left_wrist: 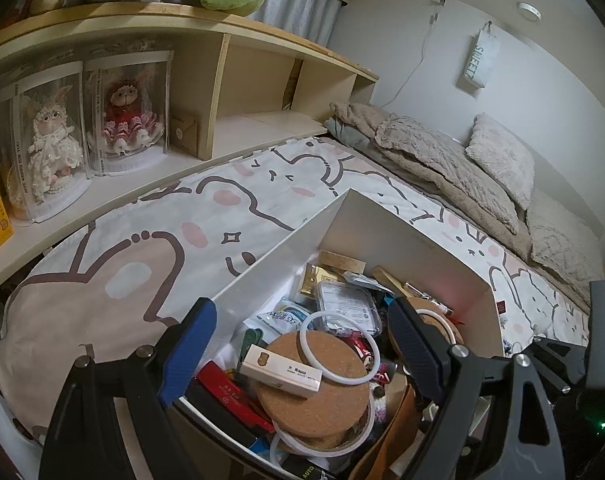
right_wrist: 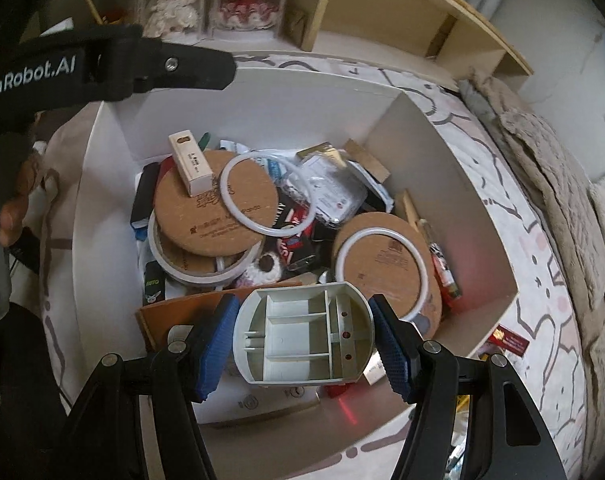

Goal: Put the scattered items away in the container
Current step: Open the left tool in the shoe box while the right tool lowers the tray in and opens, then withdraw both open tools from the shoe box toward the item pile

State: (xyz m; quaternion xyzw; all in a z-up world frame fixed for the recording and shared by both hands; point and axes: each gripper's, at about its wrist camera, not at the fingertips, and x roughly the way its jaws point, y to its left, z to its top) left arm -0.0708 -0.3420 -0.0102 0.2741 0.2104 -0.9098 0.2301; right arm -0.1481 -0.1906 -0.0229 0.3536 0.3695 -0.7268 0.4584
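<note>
Right gripper [right_wrist: 304, 342] fingers clamp white tray [right_wrist: 304, 334] over box [right_wrist: 442, 152].

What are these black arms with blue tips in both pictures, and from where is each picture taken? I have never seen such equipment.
They are no robot. A person holds one hand-held gripper in each hand, and a fisheye camera on each looks forward along its two blue-padded fingers.

The left camera's picture shows the left hand-held gripper, open and holding nothing, over a white cardboard box that stands on a cartoon-print bedsheet.

In the right camera's picture, the right hand-held gripper grips a white plastic compartment tray above the same box. Inside lie cork coasters, white rings, a small wooden case and packets.
</note>
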